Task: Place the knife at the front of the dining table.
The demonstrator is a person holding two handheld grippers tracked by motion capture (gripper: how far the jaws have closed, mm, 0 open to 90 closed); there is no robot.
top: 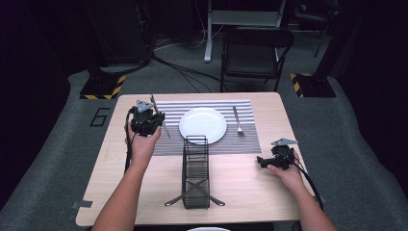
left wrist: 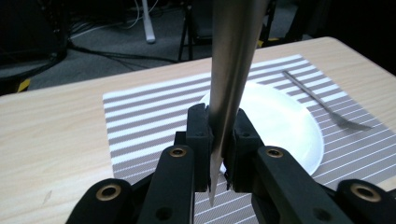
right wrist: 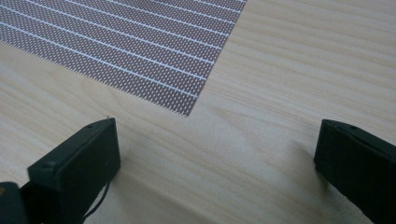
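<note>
**Knife held in the left gripper, above the left side of the placemat**

The knife [left wrist: 232, 70] is pinched between the two black jaws of the left gripper [left wrist: 219, 140]. The jaws are pressed together on the flat metal, near its lower end. In the left gripper view the long axis of the knife goes almost straight up from the jaws and out of the top of the picture, and a short narrow end points down below the pads, toward the striped placemat [left wrist: 140, 121]. In the high view the knife [top: 159, 114] shows as a thin metal piece that leans a little, beside the white plate [top: 202, 125], over the left part of the placemat.

A fork [top: 237, 121] lies on the placemat at the right of the plate, with its long axis going away from the person. A black wire rack [top: 196, 173] stands on the wooden table [top: 250, 183] in front of the plate.

The right gripper [top: 262, 160] rests low at the right side of the table, with its jaws spread wide and nothing between them.

One piece of writing can be read: a figure "6" on the grey floor [top: 99, 117], left of the table. I see no brand or label on the knife.
</note>
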